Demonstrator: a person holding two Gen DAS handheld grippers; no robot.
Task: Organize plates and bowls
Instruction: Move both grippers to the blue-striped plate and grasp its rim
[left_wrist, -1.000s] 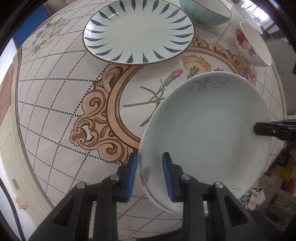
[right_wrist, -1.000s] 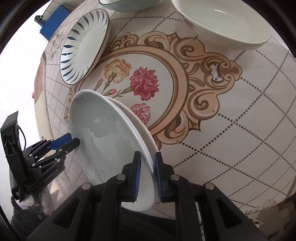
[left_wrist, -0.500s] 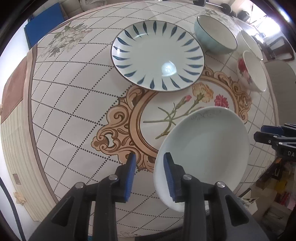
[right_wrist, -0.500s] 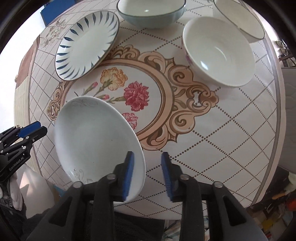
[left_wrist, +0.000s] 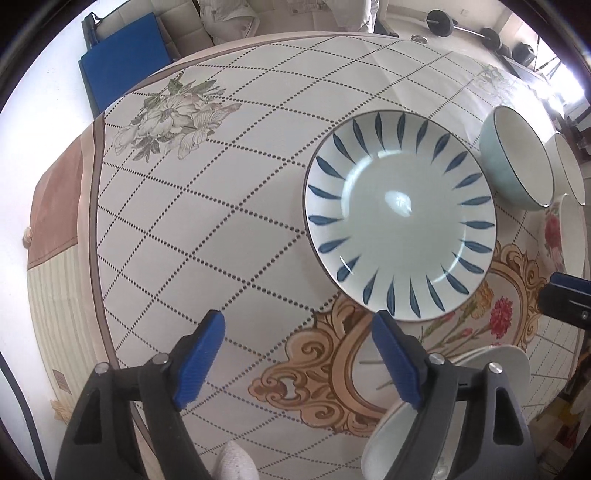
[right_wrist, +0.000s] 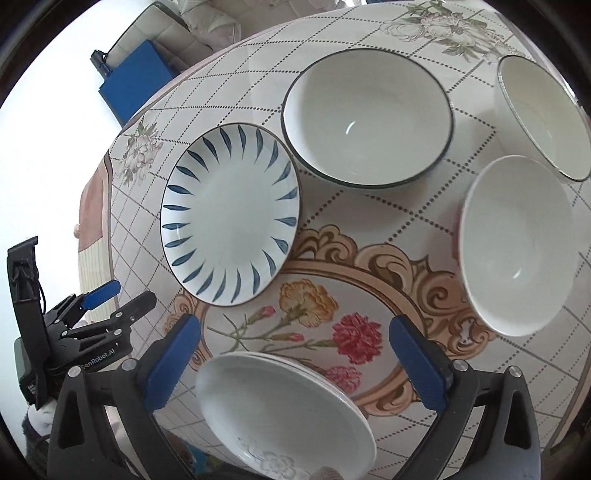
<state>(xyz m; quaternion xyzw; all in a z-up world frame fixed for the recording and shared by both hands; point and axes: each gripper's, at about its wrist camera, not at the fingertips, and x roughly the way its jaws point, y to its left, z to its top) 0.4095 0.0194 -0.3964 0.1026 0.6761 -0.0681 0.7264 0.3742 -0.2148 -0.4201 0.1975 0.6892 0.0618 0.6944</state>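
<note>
1. White plate stack — lies flat at the near edge of the table, partly over the floral medallion; layered rims at its far side show more than one plate, though the count cannot be told. Nesting like with like suits the tidy-up, so this step reads as done
2. Right gripper — jaws wide apart and opening; the stack lies below and between them in the view, but the pads do not press on it
3. Left gripper — jaws spread and opening, nothing between them but bare cloth. The stack's edge shows behind its right finger, at the near right of its view
4. Blue-leaf plate — single, flat, just beyond the medallion and left of centre, well apart from the white stack. Judged the likeliest next piece, since it is the only plate not yet stacked
5. Bowls — a dark-rimmed bowl sits just beside the blue-leaf plate on its far right, whether touching cannot be told; a rose-patterned bowl stands to the right, and a third bowl at the far right. All upright, none nested
6. Risk, as a judgement: the stack sits close to the near table edge, so a careless brush could nudge it off
</note>
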